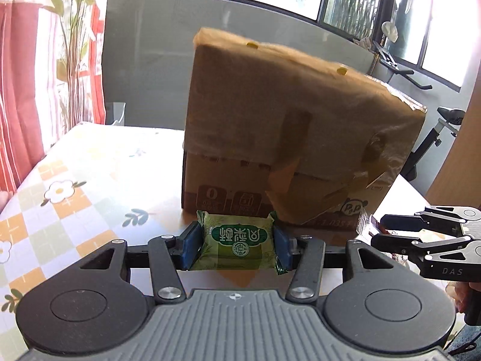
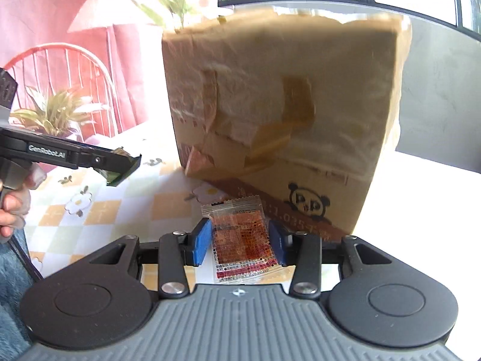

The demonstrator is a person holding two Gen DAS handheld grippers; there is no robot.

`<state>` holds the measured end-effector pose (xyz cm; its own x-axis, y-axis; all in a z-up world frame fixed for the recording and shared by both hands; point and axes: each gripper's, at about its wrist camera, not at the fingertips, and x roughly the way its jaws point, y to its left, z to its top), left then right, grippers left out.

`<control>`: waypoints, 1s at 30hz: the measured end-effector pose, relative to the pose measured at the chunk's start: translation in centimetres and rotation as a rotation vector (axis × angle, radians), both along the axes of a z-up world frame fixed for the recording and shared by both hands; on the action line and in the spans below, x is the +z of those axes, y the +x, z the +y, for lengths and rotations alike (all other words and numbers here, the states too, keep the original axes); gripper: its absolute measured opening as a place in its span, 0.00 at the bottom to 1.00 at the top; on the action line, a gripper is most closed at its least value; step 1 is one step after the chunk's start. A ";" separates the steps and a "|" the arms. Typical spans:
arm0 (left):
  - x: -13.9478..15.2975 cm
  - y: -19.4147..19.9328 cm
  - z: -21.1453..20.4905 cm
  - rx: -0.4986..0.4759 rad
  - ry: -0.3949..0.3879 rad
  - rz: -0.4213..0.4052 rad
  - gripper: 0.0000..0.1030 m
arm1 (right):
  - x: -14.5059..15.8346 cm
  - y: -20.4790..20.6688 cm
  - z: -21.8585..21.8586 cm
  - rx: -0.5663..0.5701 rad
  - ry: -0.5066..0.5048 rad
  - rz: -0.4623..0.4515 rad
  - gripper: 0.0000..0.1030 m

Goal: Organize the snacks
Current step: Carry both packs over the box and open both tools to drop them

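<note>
My left gripper (image 1: 237, 248) is shut on a green snack packet (image 1: 239, 245) with white lettering, held flat between the blue pads above the table. My right gripper (image 2: 242, 240) is shut on a clear packet with a red-brown snack (image 2: 243, 242). Both hang just in front of a tall brown cardboard box (image 1: 297, 144) patched with tape, which also fills the right wrist view (image 2: 285, 114). The right gripper (image 1: 375, 230) shows at the right edge of the left wrist view, its packet's end poking out. The left gripper (image 2: 129, 165) shows at the left of the right wrist view.
The table (image 1: 90, 162) wears a checked cloth with flower prints. A red chair (image 2: 63, 69) and a potted plant (image 2: 54, 114) stand beyond its left side. Windows and an exercise bike (image 1: 436, 132) lie behind the box. A hand (image 2: 12, 207) grips the left handle.
</note>
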<state>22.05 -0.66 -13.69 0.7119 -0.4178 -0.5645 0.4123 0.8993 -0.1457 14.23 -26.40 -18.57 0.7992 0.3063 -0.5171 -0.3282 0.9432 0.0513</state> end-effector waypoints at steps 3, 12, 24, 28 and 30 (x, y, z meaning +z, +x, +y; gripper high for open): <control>3.4 0.1 -0.6 -0.025 -0.025 -0.117 0.53 | 4.1 -0.5 0.0 0.029 -0.017 -0.111 0.43; 11.8 3.2 -4.3 -0.084 -0.050 -0.338 0.54 | 13.8 2.9 -0.8 -0.036 -0.062 -0.317 0.43; 11.1 11.0 -12.2 -0.119 0.007 -0.231 0.54 | 12.6 11.5 -3.5 -0.166 -0.098 -0.173 0.43; 10.0 11.9 -12.9 -0.114 0.029 -0.190 0.55 | 12.2 12.3 -3.6 -0.175 -0.116 -0.145 0.44; 9.6 12.2 -12.9 -0.106 0.047 -0.172 0.58 | 12.1 12.7 -3.8 -0.193 -0.109 -0.130 0.46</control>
<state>34.26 -13.59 -4.13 0.7526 -0.4720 -0.4592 0.5204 0.8535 -0.0244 26.93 -30.18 -6.46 0.8995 0.0894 -0.4276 -0.1385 0.9867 -0.0852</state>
